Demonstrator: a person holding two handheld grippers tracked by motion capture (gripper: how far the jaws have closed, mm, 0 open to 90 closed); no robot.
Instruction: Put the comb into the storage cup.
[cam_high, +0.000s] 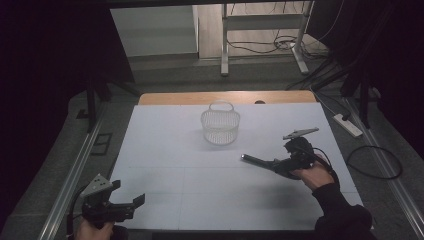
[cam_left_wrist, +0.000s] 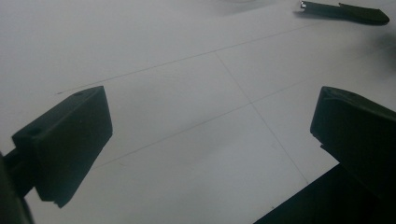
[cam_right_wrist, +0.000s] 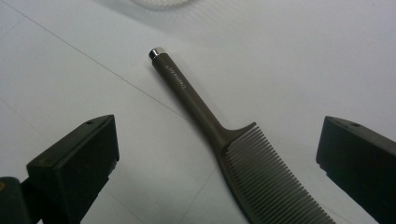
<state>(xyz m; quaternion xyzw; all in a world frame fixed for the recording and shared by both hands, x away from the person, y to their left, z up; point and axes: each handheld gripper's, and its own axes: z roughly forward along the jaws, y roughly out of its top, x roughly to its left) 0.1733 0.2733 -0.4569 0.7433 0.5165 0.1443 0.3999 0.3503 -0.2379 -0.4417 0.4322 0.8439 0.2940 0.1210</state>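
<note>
A dark brown comb (cam_high: 259, 161) lies flat on the white tabletop (cam_high: 170, 150), its silver-capped handle pointing left. In the right gripper view the comb (cam_right_wrist: 233, 154) runs between the two black jaws, which stand wide apart and do not touch it. My right gripper (cam_high: 285, 161) is open over the comb's toothed end, and in its own view (cam_right_wrist: 218, 126) its jaws straddle the comb's neck. My left gripper (cam_high: 127, 194) hovers open at the near left corner, with only bare tabletop between its jaws (cam_left_wrist: 210, 100). The comb (cam_left_wrist: 327, 9) also appears far off in the left gripper view.
A white wire basket (cam_high: 220, 127) with a handle stands upright at the back middle of the table; its rim (cam_right_wrist: 161, 2) shows just beyond the comb's handle. A power strip (cam_high: 347, 125) and cables lie on the floor to the right.
</note>
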